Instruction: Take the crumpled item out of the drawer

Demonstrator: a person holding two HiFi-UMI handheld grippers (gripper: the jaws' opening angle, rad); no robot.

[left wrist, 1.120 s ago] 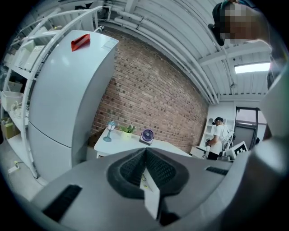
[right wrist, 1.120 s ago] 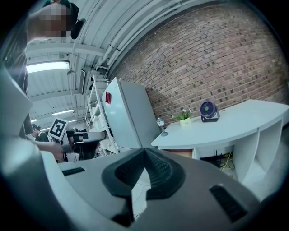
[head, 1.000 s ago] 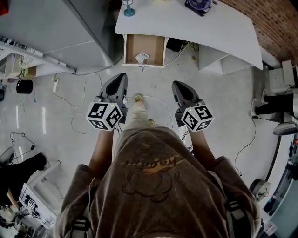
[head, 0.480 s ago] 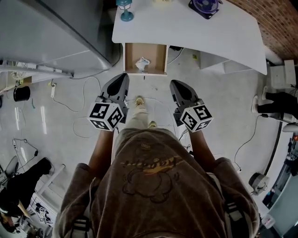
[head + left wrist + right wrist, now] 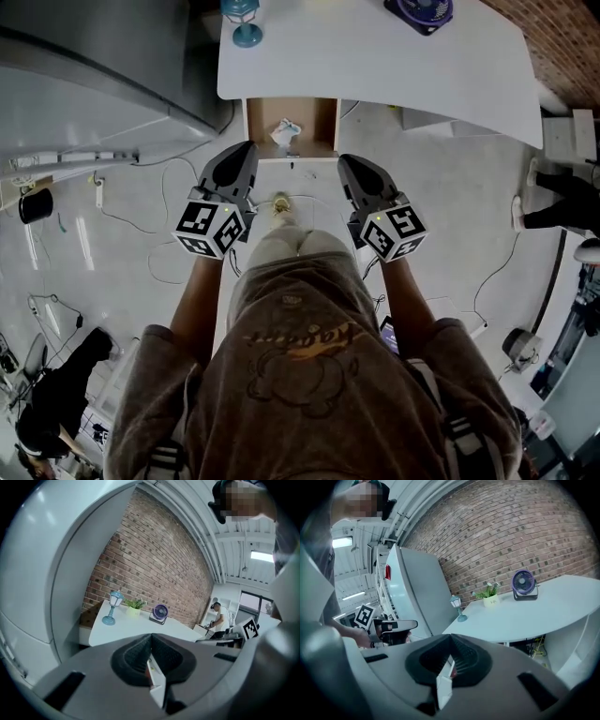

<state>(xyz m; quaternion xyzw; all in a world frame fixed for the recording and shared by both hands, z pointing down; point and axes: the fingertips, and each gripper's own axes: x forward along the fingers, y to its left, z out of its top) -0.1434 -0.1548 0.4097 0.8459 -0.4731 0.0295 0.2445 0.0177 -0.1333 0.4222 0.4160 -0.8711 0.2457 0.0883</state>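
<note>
A white crumpled item [image 5: 285, 131] lies in the open wooden drawer [image 5: 319, 117] under the front edge of the white desk [image 5: 375, 56]. Held over the floor just short of the drawer's front, my left gripper [image 5: 246, 150] has its jaws shut and empty. My right gripper [image 5: 345, 161] hangs level with it to the right, also shut and empty. In the left gripper view the left gripper [image 5: 151, 637] points over the desk [image 5: 136, 625], and the drawer is hidden. The right gripper [image 5: 451, 637] likewise sees only the desktop [image 5: 525, 616].
A blue lamp [image 5: 241, 19] and a fan [image 5: 419, 11] stand on the desk; a potted plant [image 5: 133, 606] sits between them. A tall grey cabinet [image 5: 94, 66] flanks the desk's left. Cables [image 5: 159, 253] trail over the floor. Another person's legs [image 5: 562, 187] show at right.
The person has stepped toward the desk. Both grippers moved forward and a little down, now close to the drawer's front. Both stayed shut.
</note>
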